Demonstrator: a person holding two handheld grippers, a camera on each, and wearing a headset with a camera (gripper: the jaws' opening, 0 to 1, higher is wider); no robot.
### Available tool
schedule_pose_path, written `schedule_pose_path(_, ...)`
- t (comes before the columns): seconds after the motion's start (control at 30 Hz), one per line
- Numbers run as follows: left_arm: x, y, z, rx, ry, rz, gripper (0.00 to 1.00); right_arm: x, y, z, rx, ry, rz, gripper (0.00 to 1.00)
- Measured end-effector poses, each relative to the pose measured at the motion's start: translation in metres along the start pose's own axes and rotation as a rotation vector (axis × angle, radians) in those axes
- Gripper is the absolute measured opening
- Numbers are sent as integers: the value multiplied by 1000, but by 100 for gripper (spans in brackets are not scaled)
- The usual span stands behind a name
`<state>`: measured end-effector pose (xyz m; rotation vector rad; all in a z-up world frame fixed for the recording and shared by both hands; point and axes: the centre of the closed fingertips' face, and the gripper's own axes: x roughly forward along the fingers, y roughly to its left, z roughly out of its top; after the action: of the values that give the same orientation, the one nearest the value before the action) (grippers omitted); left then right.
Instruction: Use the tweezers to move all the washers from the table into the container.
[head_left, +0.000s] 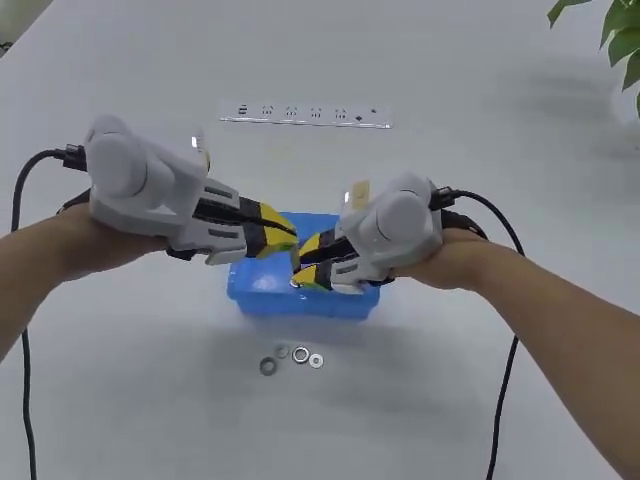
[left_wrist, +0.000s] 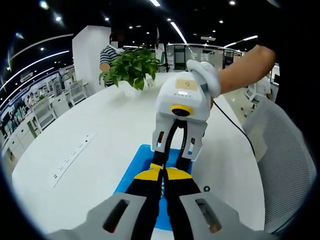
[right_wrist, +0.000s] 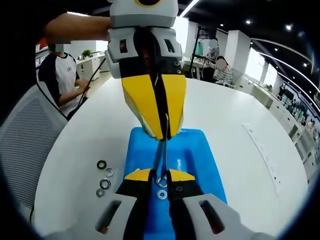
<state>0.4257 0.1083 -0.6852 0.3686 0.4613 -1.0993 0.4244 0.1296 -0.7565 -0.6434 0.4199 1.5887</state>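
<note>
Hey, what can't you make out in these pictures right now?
Head view: inside of the blue container, covered by the left gripper and right gripper.
Right gripper view: whether the tweezers grip the washer; the tips sit between that gripper's jaws.
Head view: power strip markings, too small.

White power strip (head_left: 305, 114), leafy plant (left_wrist: 131, 67), mesh chair (right_wrist: 25, 145)

The table (head_left: 450, 60) looked smooth, matt white. The container (head_left: 262, 290) was glossy blue plastic, catching glare. The washers (head_left: 300, 355) shone as bare metal, and the tweezers (right_wrist: 162, 150) looked thin bright metal.
</note>
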Motion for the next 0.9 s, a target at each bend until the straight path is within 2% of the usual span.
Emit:
schedule_pose_path(0.3, -4, 0, 2, 5, 15, 8, 5, -12, 1, 8, 6, -6, -20, 19)
schedule_pose_path(0.53, -11, -1, 8, 10, 7, 18, 5, -22, 6, 9, 21, -1, -36, 22)
schedule_pose_path(0.9, -20, -9, 16, 25, 4, 16, 5, -46, 13, 10, 87, 5, -102, 32)
